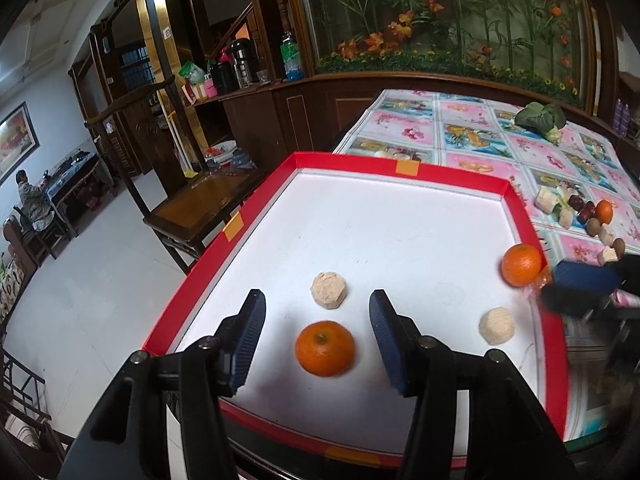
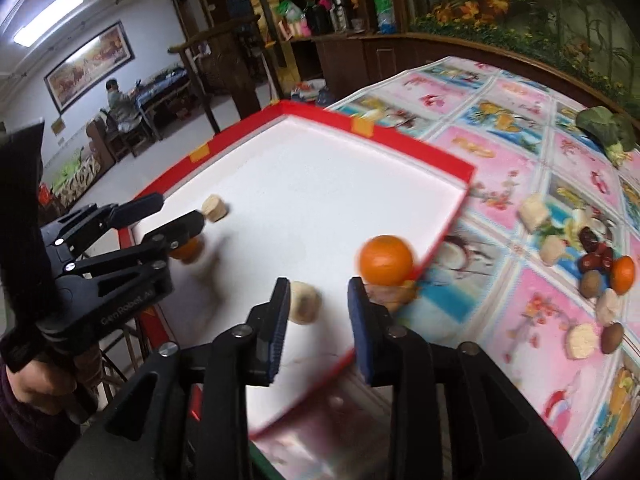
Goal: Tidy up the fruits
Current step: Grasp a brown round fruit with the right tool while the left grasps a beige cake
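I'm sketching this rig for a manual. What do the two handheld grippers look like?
Both are black plastic linkage frames with silver pivot pins. The left gripper and right gripper carry flat fingers faced with ribbed dark-blue pads. White lettering marks the left gripper's body.

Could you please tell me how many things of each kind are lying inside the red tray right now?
In the tray:
Oranges: 2
Beige lumps: 2
Total: 4
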A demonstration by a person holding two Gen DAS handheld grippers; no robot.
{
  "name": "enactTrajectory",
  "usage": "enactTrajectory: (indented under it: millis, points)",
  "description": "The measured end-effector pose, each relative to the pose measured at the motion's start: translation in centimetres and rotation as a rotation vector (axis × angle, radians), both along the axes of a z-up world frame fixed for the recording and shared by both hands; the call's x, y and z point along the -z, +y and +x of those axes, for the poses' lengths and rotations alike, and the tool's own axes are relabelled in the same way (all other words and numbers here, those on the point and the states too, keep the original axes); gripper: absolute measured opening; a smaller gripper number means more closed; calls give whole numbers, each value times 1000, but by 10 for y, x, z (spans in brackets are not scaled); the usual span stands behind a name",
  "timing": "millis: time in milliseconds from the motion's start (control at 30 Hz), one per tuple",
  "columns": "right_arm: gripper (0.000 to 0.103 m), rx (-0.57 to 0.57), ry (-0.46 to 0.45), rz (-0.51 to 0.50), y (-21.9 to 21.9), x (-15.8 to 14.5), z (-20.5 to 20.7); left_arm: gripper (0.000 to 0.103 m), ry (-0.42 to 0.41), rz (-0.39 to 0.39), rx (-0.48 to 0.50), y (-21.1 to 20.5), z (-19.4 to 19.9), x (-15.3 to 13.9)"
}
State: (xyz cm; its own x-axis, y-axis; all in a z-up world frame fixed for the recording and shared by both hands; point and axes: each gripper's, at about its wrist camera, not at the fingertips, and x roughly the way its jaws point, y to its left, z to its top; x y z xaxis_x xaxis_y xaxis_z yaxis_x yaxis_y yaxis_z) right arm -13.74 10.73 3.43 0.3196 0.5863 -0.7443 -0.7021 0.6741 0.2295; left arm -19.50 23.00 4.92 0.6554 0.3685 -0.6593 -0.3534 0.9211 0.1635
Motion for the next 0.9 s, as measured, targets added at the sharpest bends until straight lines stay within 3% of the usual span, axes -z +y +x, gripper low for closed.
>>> enactTrajectory:
  millis: [267,433,600,900]
  points:
    - [40,218,-3,47,-107,-6,26,63,-6,5,145,-53,8,-9]
    - [40,334,-14,-7,-166,1,38,64,7,-11,283,-100,15,-12]
    - [40,392,4,-77,-190,11,60,65,42,-41,382,-138,27,-10]
    - [40,350,26,-151,-171,25,93,65,109,-72,454,-180,50,-2]
